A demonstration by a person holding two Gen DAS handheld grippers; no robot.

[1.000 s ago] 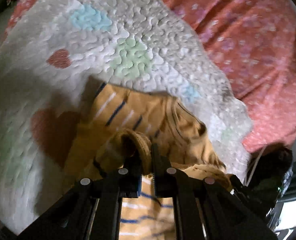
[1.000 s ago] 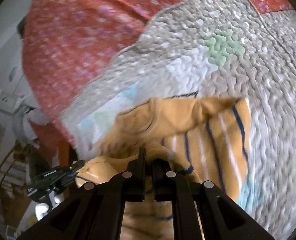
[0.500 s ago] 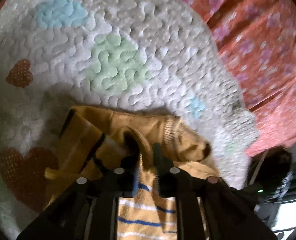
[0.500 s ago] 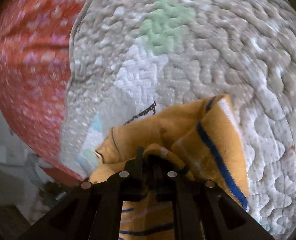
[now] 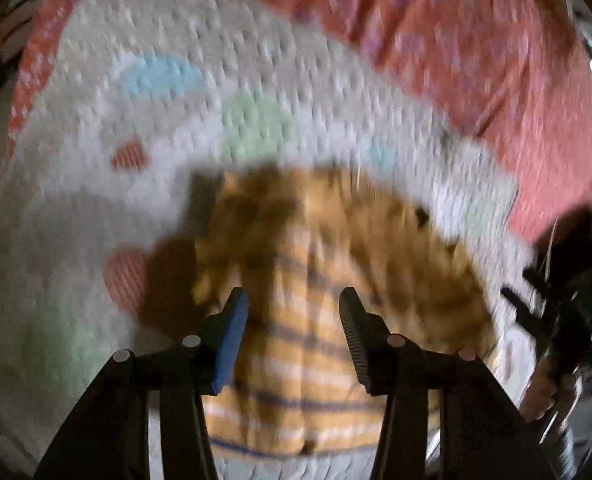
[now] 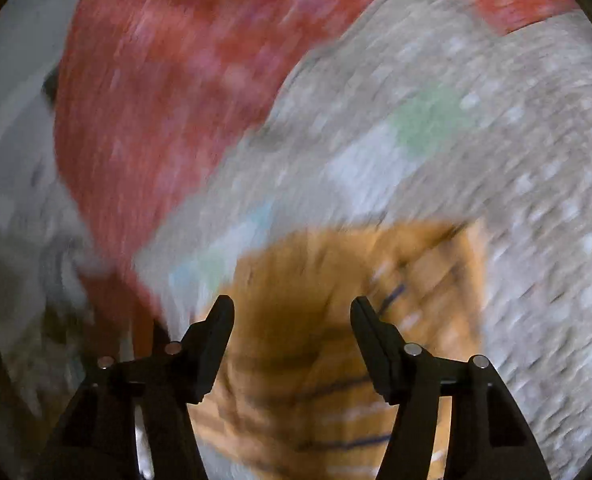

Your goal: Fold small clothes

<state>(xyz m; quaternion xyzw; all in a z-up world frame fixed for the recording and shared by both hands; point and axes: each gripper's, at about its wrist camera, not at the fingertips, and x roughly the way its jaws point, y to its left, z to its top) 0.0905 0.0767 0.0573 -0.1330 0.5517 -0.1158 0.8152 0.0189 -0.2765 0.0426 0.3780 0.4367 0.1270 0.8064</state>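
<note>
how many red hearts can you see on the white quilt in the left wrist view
2: a small red heart up left of the striped garment, and a bigger one beside its left edge. The garment may hide more.

The left gripper [image 5: 293, 308] is matte black, with 2 tapering fingers on angular black brackets. 1 finger carries a blue pad [image 5: 231, 342]; the other shows a finely ribbed black pad [image 5: 352, 336]. 4 round silver screws sit along its brackets. The right gripper [image 6: 291, 320] has the same black build, 2 plain dark fingers and 4 silver screws.
</note>
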